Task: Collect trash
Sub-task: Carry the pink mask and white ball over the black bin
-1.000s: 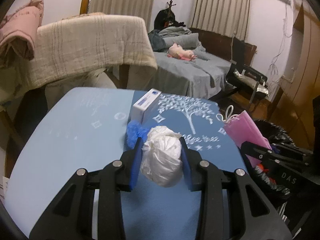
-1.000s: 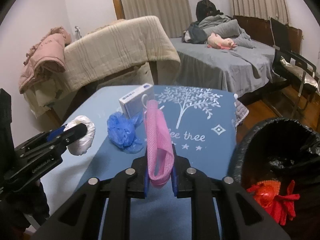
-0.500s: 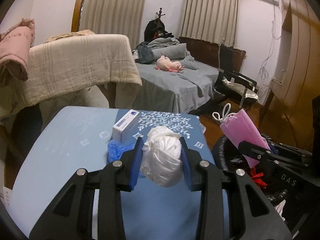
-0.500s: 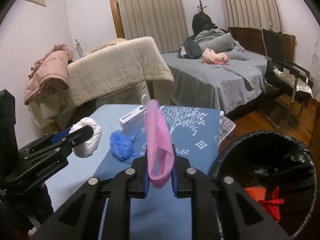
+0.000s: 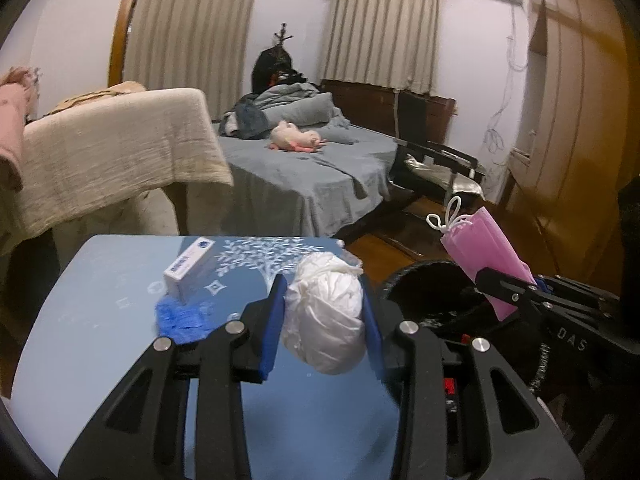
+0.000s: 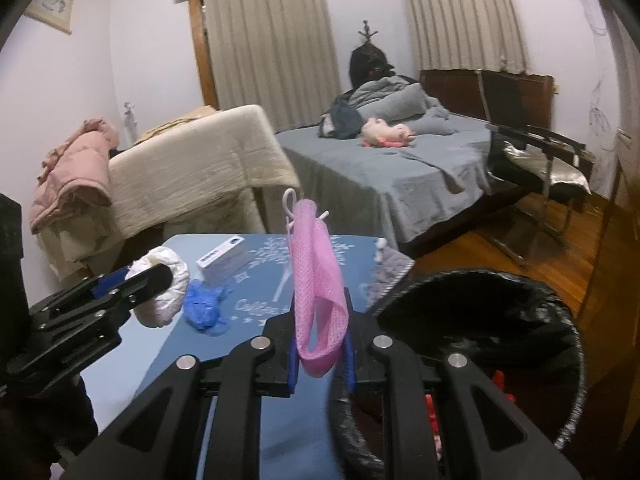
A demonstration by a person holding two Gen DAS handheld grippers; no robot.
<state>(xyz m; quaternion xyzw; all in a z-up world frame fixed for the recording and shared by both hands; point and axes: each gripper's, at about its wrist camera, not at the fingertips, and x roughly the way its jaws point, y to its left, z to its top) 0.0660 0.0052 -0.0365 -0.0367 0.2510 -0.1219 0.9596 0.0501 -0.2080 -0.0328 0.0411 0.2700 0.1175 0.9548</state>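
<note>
Grippers [image 5: 323,312] [image 6: 320,344] raised, clamping white wad [image 5: 326,312] and pink mask [image 6: 318,288].

Two grippers [image 5: 324,312] [image 6: 320,344], each holding one item: one white crumpled wad [image 5: 326,312] and one pink face mask [image 6: 316,280]. On the desk [image 5: 100,320]: one blue glove [image 5: 180,316], one white box [image 5: 188,268]. One black-lined trash bin [image 6: 520,292] beside it.

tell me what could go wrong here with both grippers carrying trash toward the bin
The pink mask is pinched only near its lower fold by the right gripper, so it might slip short of the black bin. The left gripper holds the white wad above the blue table; released now, it would probably miss.
</note>
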